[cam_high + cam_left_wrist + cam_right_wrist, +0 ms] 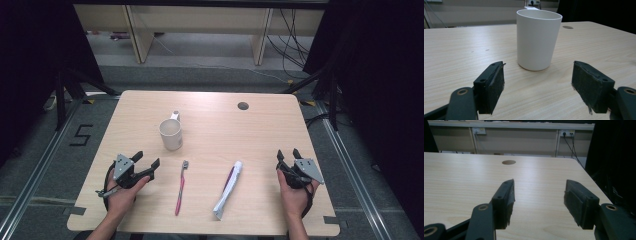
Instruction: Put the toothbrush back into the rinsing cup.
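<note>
A white cup [171, 134] with a handle stands upright left of the table's middle. A pink toothbrush [180, 187] lies lengthwise in front of it, bristle head towards the cup. To its right lies a white toothpaste tube [228, 188] with a purple stripe. My left gripper [146, 159] rests open near the table's left front, aimed at the cup [538, 38], which stands a short way beyond its jaws [537, 86]. My right gripper [289, 153] is open near the right front edge, and bare tabletop lies between its jaws [538, 202].
The light wooden table [215, 115] has a round cable hole [243, 106] at the back right, also seen from the right gripper [508, 162]. Beyond the table stand desk legs, cables and wall sockets. Dark curtains flank both sides.
</note>
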